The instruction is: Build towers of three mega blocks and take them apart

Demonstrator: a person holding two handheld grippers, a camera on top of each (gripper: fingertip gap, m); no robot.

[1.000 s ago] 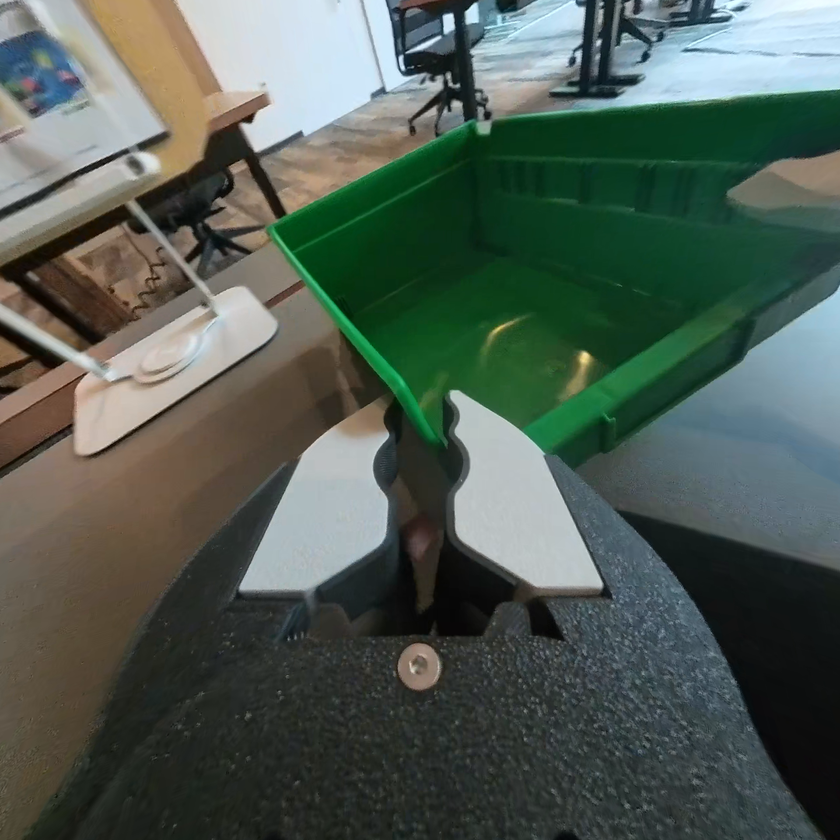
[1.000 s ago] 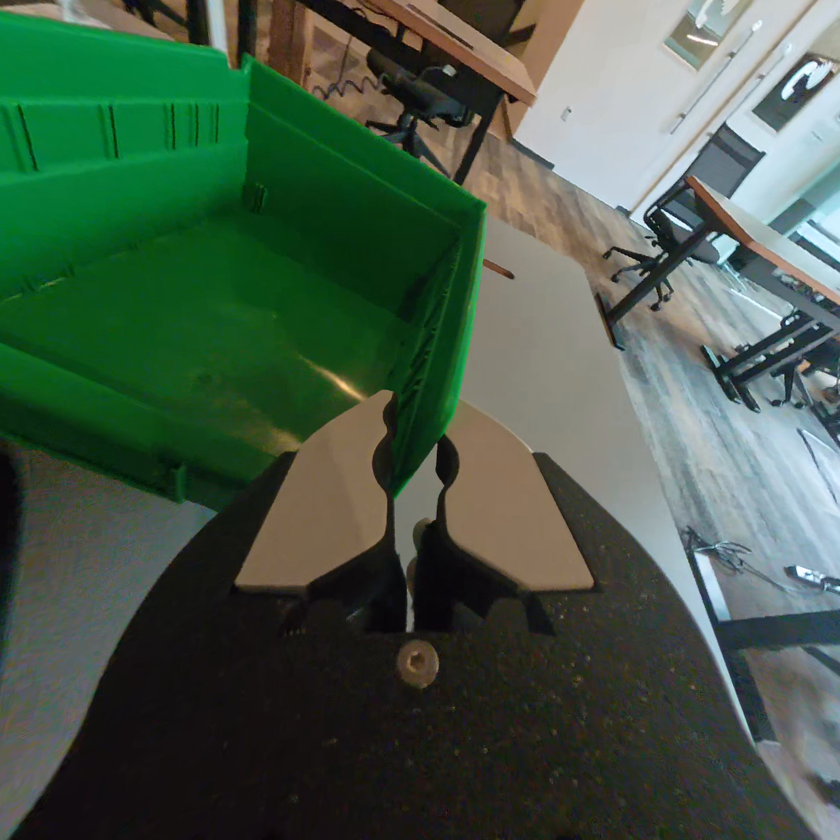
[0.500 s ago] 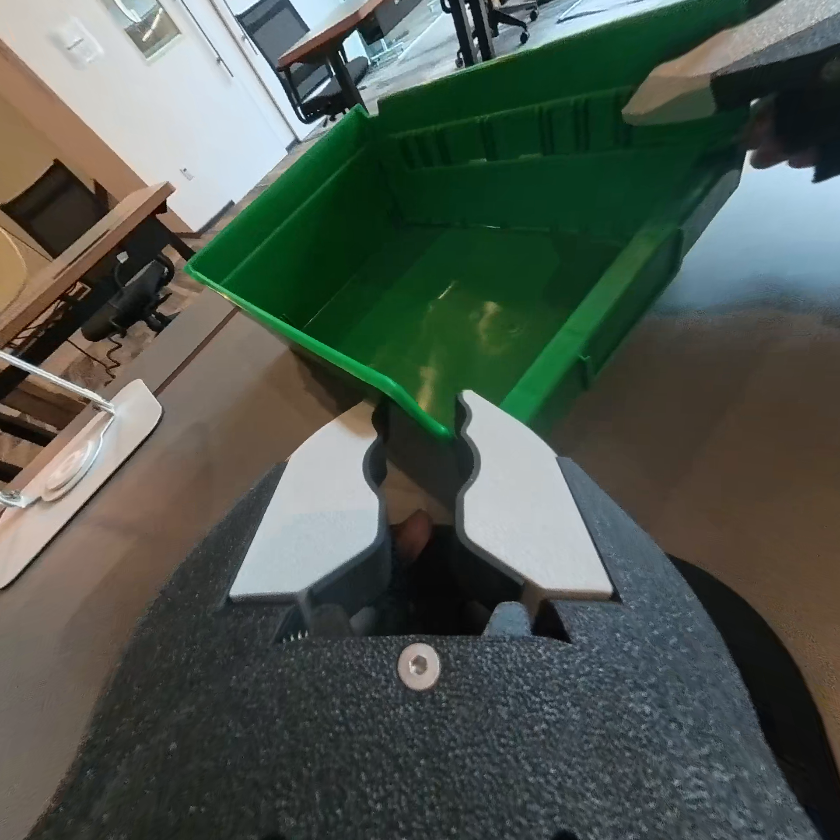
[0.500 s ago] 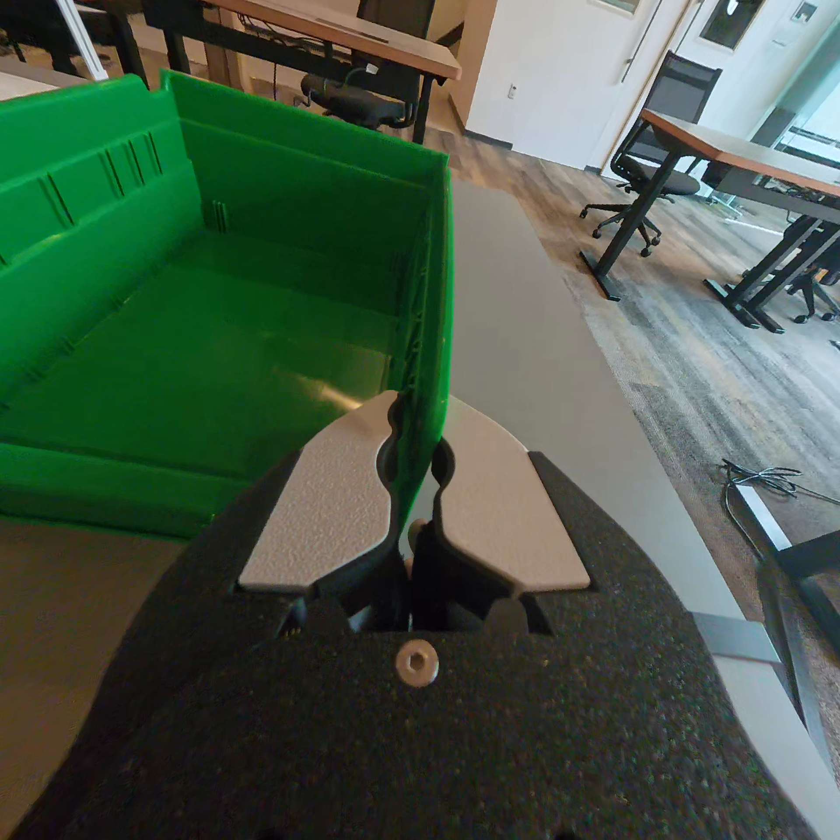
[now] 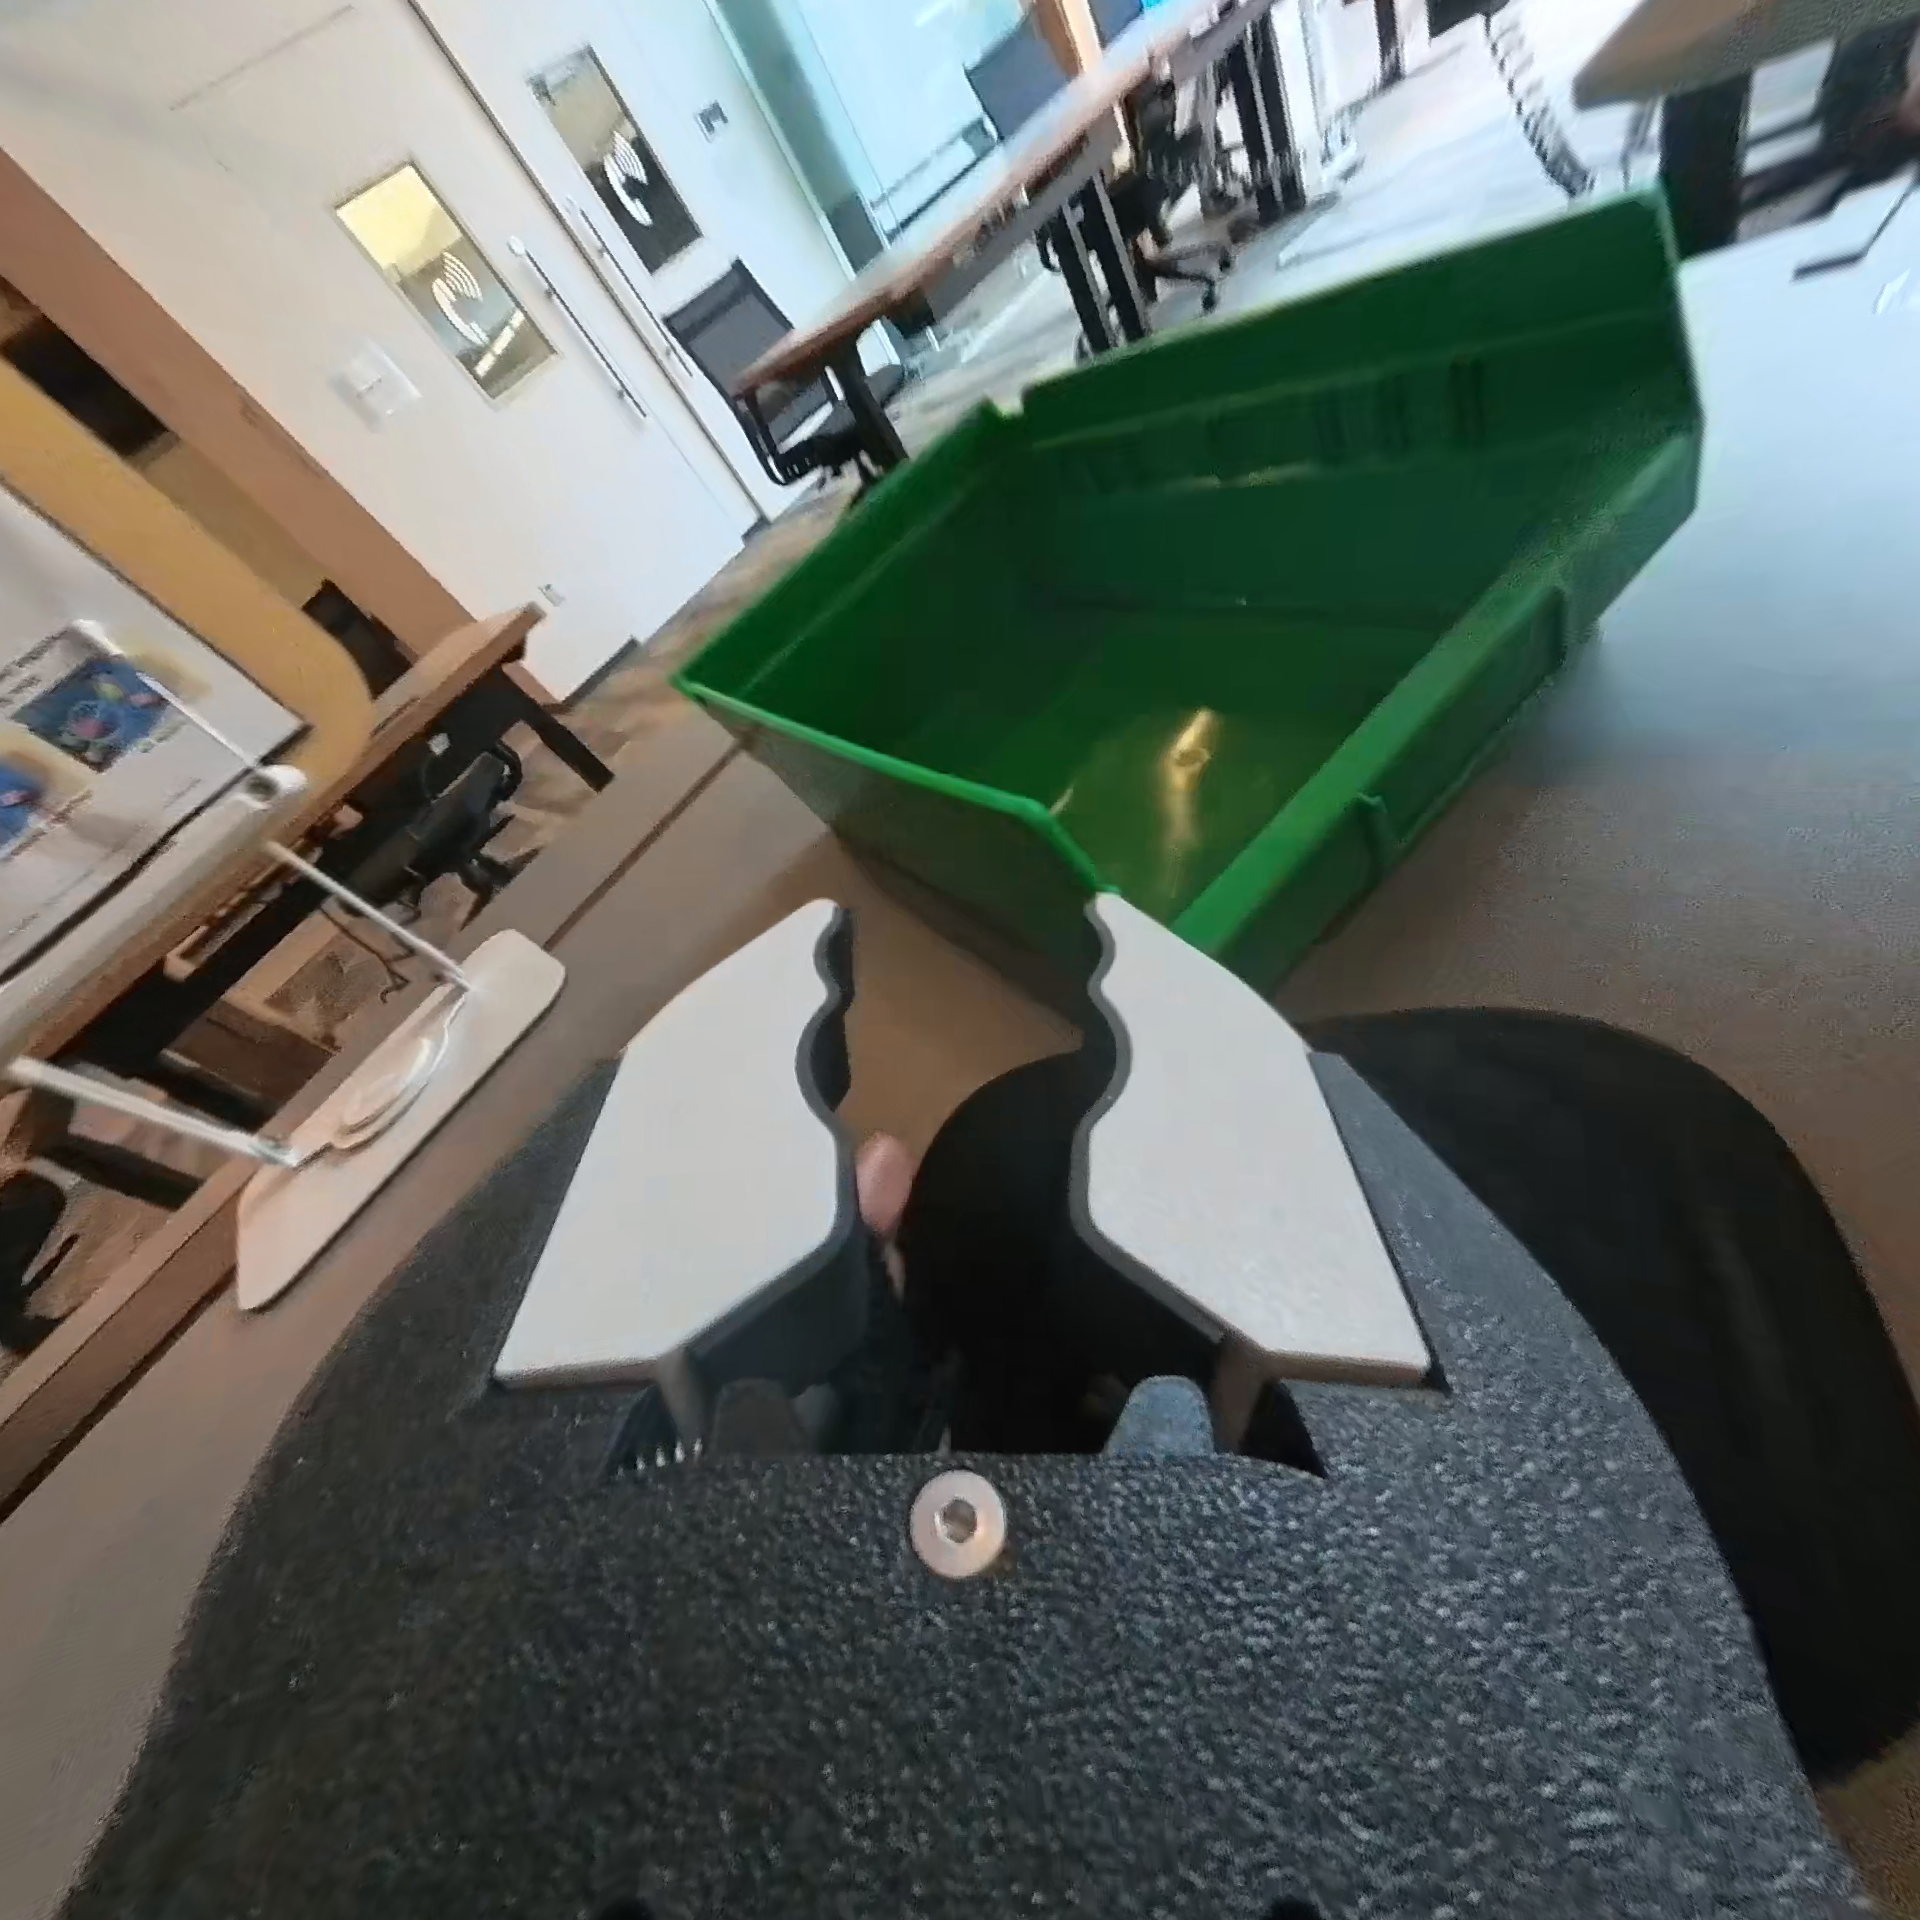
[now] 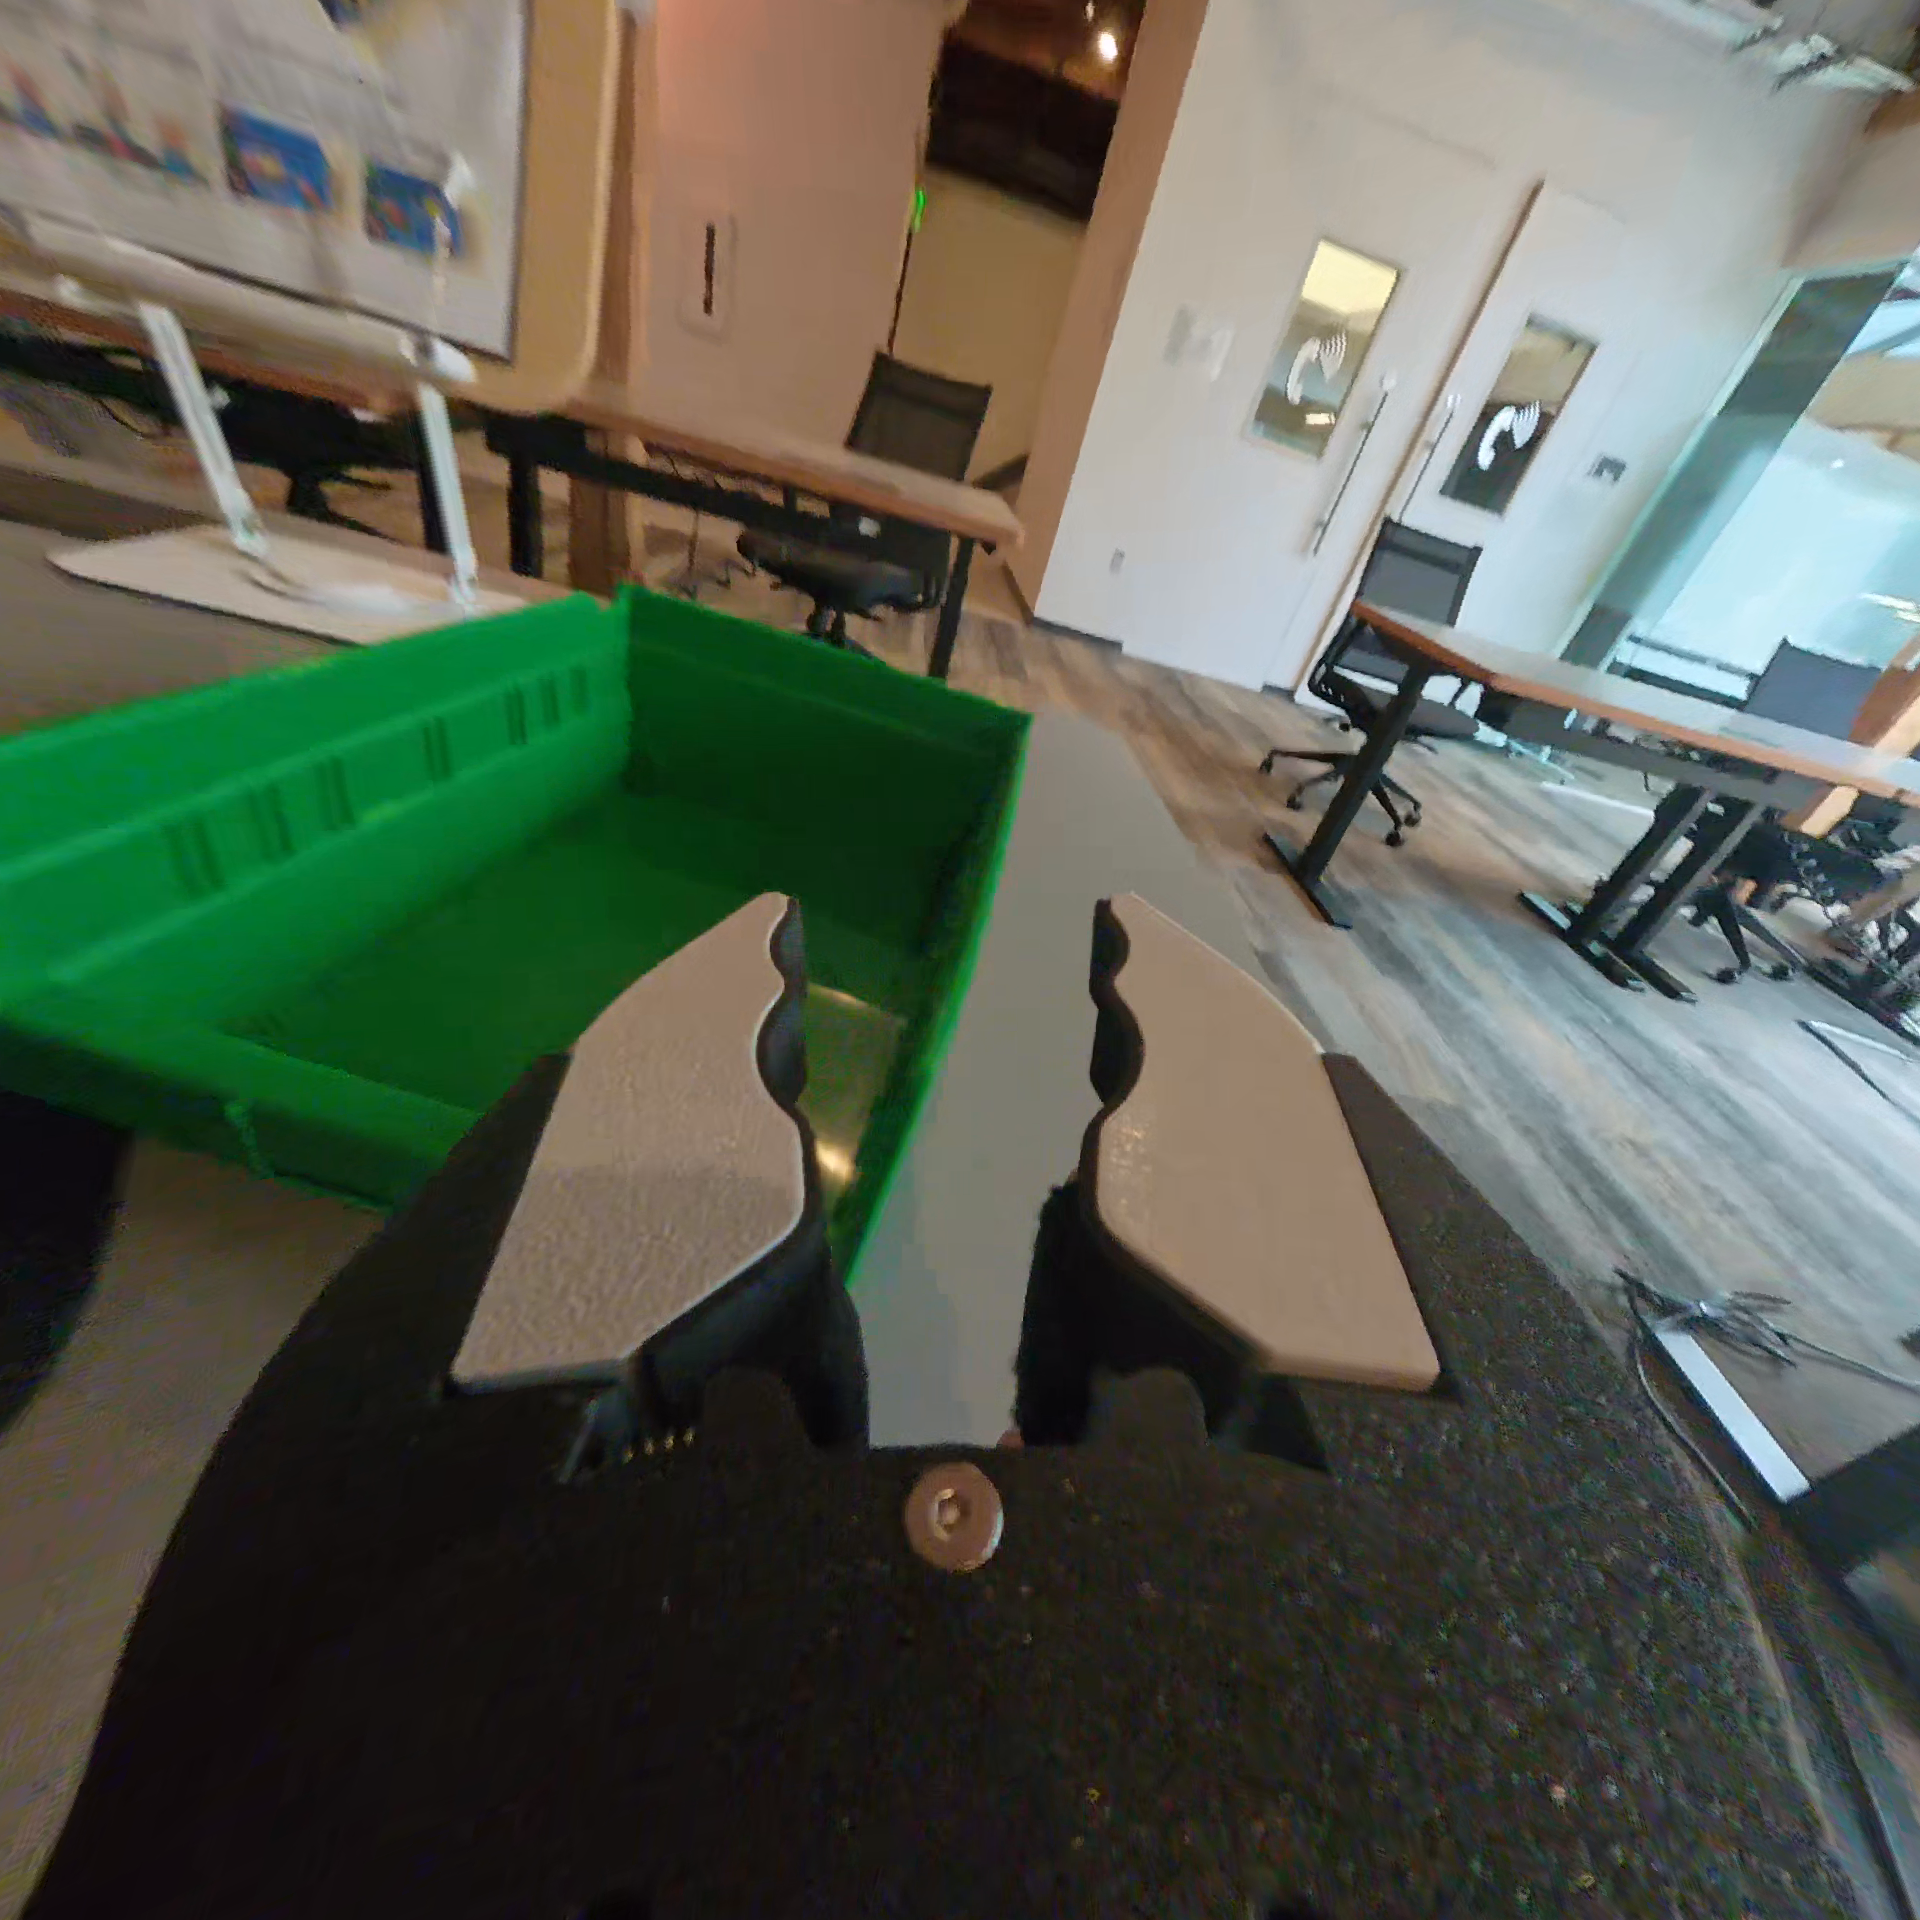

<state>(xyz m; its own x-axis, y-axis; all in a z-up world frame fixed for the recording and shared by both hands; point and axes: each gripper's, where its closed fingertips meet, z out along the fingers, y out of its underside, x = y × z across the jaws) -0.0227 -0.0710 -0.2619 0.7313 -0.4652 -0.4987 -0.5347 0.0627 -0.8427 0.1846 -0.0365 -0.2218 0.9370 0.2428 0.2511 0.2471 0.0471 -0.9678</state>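
- The left gripper point(image 5: 966, 925) has its jaws spread apart with nothing between them; only bare table point(image 5: 1558, 997) shows through the gap.
- The green bin point(image 5: 1299, 582) sits on the table just ahead of the left jaws and a little to their right; its nearest corner lies right at the tip of the right-hand finger, though whether the two touch cannot be told.
- The bin's inside, as far as the left wrist view shows it, is a shiny green floor with no mega blocks on it.
- Off to the left of the left jaws, a white stand base point(image 5: 405, 1101) with thin metal rods rests near the table's edge.
- The right gripper point(image 6: 945, 925) also has its jaws wide apart and grips nothing; the dark table point(image 6: 1081, 831) runs through the gap.
- From the right wrist view, the green bin point(image 6: 436, 831) lies ahead and to the left of the jaws; its right-hand side wall runs just inside the left finger point(image 6: 665, 1132), passing behind it.
- No mega blocks can be seen in either view, in the bin or on the table near the jaws.
- Beyond the bin, left of the right jaws, a white stand point(image 6: 312, 571) sits on the table.
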